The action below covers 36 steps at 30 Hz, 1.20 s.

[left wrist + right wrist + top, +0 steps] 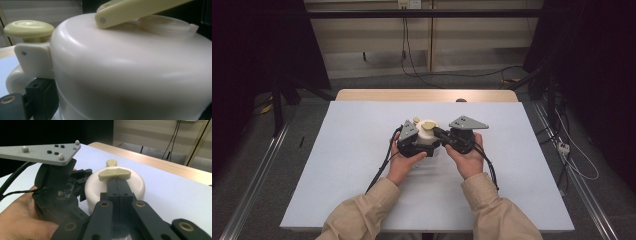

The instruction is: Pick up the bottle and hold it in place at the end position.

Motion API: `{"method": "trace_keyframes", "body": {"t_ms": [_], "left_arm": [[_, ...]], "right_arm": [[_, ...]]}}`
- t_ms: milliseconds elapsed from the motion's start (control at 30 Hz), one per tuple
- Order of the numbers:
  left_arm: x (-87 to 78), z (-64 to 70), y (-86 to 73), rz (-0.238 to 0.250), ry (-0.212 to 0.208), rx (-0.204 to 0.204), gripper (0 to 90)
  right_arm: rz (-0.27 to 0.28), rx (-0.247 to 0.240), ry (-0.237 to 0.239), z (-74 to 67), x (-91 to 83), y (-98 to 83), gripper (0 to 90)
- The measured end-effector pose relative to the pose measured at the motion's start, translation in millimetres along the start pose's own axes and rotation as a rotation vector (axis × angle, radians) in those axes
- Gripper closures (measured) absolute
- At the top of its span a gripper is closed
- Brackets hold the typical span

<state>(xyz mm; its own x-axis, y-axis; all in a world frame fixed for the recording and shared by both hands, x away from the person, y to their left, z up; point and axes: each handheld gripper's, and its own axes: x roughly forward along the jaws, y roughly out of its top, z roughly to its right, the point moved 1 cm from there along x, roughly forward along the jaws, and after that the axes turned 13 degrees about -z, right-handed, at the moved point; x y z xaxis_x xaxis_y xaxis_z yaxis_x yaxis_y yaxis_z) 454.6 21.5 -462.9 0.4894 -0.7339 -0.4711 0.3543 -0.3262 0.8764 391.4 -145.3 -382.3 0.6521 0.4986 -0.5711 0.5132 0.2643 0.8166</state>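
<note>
A small cream toy cooker (427, 134) is stood on the white table cover (337, 165), and everything else is placed from it. It is flanked by both hands, and the wooden table edge (427, 95) is seen beyond it.

The left gripper (418, 146) is set against the cooker's left side. In the left gripper view one black jaw is seen low down, just beside the looped side handle (12, 80) and beneath the white hinge bracket (33, 61), which carries a yellow knob (28, 28). The opposite jaw is hidden by the rounded body, so it cannot be told for certain whether the handle or wall is truly pinched; it is judged that the cooker is merely being braced.

The right gripper (117, 185) is laid over the cooker from the right. Its jaws are pressed together, with their tips at the near end of the pale yellow lid handle (114, 174), which is raised at a slant above the lid (135, 183). The tips are judged to be pinching that handle edge, although the contact itself is partly covered.

The step in hand is taken to be the opening of the lid: the body is steadied by one side while the handle is taken by the other. For the next move, the handle must be lifted in an arc about the hinge, without sideways pull, and the body must be kept down so that it is not tipped or dragged.
</note>
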Motion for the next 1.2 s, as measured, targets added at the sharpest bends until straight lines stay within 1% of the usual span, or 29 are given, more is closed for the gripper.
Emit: {"method": "trace_keyframes", "body": {"t_ms": [567, 1200], "left_arm": [[-0.1, -0.1, 0.0, -0.001, -0.001, 0.0, 6.1], [-0.1, -0.1, 0.0, -0.001, -0.002, 0.0, 6.1]], "right_arm": [[0.013, -0.007, 0.0, -0.1, 0.5, 9.0, 90.0], [0.008, -0.015, -0.001, -1.2, 3.1, 14.2, 90.0]]}}
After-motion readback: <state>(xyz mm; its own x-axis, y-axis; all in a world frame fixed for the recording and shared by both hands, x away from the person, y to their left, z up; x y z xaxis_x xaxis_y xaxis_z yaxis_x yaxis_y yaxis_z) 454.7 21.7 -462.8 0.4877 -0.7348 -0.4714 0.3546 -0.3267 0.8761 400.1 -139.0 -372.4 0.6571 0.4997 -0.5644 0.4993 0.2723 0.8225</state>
